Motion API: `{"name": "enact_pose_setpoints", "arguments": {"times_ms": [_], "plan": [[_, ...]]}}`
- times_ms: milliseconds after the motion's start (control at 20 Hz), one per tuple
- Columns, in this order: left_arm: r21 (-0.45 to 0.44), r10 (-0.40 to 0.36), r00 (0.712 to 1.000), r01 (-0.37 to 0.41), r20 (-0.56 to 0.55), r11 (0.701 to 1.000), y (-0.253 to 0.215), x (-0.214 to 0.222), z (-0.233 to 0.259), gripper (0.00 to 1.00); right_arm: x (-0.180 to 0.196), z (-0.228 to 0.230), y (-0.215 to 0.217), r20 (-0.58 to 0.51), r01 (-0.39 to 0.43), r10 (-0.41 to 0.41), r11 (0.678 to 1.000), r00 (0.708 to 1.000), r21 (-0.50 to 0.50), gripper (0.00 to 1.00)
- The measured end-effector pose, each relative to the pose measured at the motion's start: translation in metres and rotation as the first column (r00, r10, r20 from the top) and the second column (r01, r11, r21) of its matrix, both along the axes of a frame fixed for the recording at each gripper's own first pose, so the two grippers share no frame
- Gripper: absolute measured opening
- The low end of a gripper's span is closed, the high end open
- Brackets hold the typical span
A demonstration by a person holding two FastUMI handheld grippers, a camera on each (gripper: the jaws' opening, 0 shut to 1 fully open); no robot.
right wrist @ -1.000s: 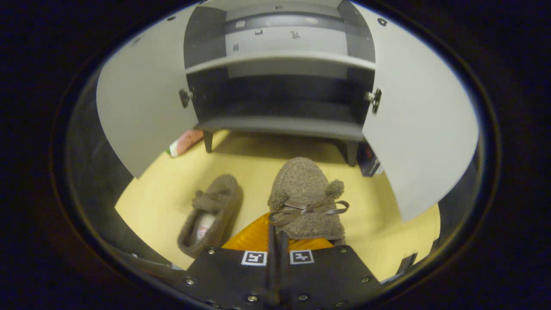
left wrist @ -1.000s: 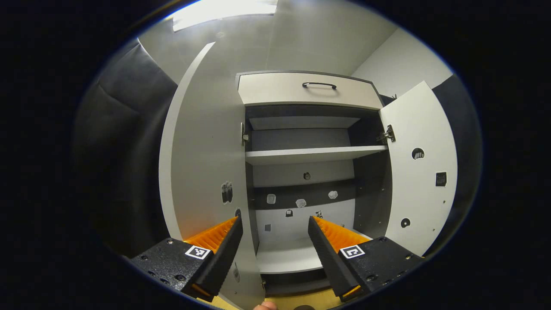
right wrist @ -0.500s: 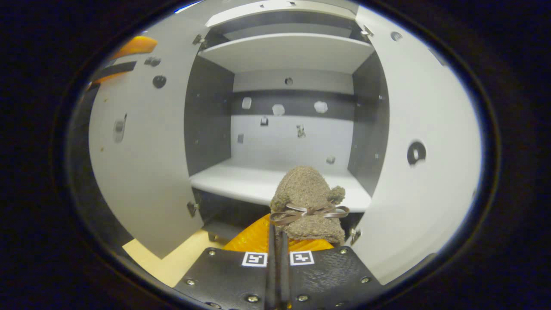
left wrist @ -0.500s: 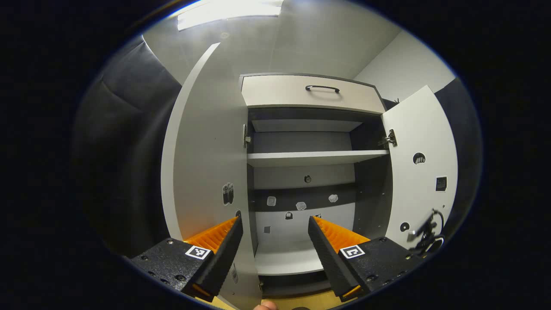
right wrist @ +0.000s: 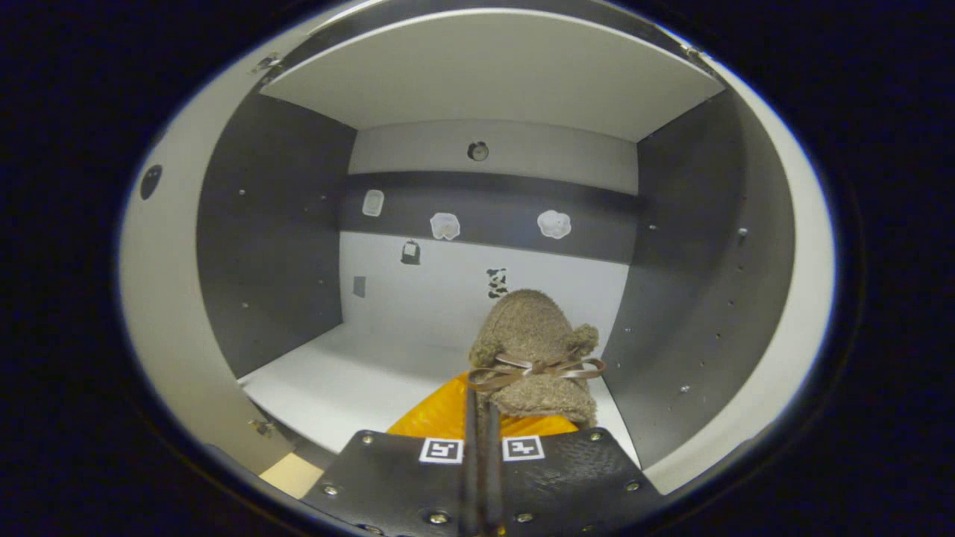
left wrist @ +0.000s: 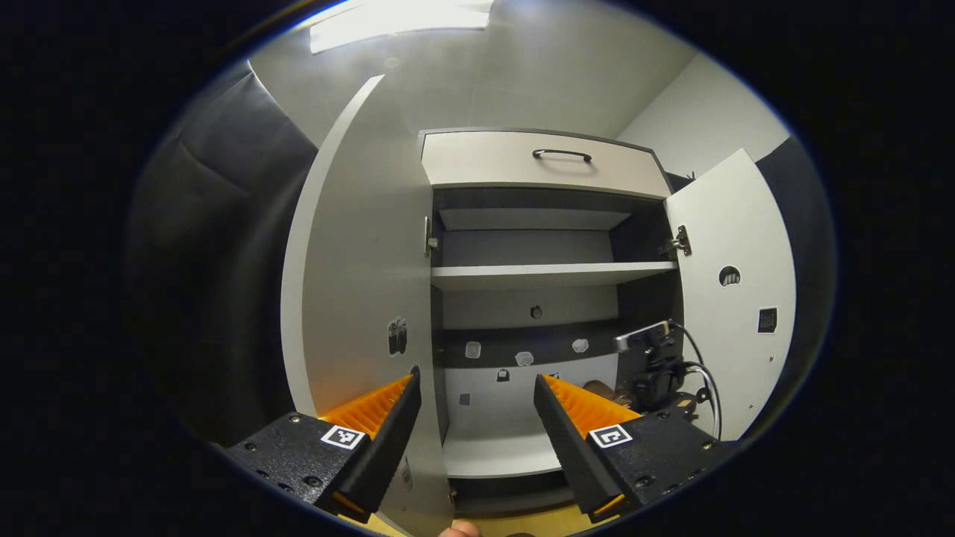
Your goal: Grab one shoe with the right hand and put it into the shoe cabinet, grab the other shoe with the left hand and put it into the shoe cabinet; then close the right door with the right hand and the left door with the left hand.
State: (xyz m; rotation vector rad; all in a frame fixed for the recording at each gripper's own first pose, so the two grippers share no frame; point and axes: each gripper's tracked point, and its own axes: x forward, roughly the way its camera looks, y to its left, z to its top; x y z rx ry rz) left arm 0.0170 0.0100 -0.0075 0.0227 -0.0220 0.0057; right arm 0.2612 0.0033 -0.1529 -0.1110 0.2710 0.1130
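A brown fuzzy shoe [right wrist: 533,347] with a ribbon bow juts forward from my right gripper [right wrist: 481,399], which is shut on its heel end. It hangs inside the cabinet's lower compartment, over the white shelf [right wrist: 351,380] and close to the dark right wall [right wrist: 694,298]. Whether it touches the shelf I cannot tell. In the left gripper view, a bit of the shoe [left wrist: 600,389] and the right gripper's body with its cable [left wrist: 656,369] show at the compartment's right side. My left gripper [left wrist: 476,382] stands open and empty before the cabinet.
Both cabinet doors stand open: the left door [left wrist: 351,283] and the right door [left wrist: 735,298]. Above are an upper shelf [left wrist: 545,274] and a drawer with a dark handle [left wrist: 561,154]. Yellow floor [right wrist: 287,473] shows below the cabinet. A fingertip [left wrist: 459,529] shows at the bottom edge.
My right gripper lifted the shoe off the yellow floor and carried it forward into the lower compartment; the other shoe has dropped out of view. The left gripper barely moved.
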Motion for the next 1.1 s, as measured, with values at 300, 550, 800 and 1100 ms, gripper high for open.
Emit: {"name": "enact_pose_setpoints", "arguments": {"times_ms": [300,550,800,1100], "plan": [[0.011,0.016,1.0,-0.016,0.002,1.0,0.003,0.001,0.0,0.93,0.04,-0.035,-0.003,-0.09,0.022,-0.023,1.0,0.996,-0.009,0.05],[0.02,0.033,0.999,-0.033,0.001,0.999,0.004,0.002,-0.001,0.93,0.052,-0.063,-0.008,-0.158,0.048,-0.048,0.999,0.986,-0.002,0.12],[0.036,0.05,0.999,-0.05,-0.008,0.998,0.005,0.006,-0.003,0.93,0.031,-0.058,0.002,-0.161,0.011,-0.012,1.0,0.987,-0.008,0.5],[0.044,0.068,0.997,-0.067,-0.023,0.997,0.004,0.006,-0.007,0.93,-0.029,-0.001,0.0,-0.056,-0.035,0.033,0.999,0.998,-0.034,0.51]]}}
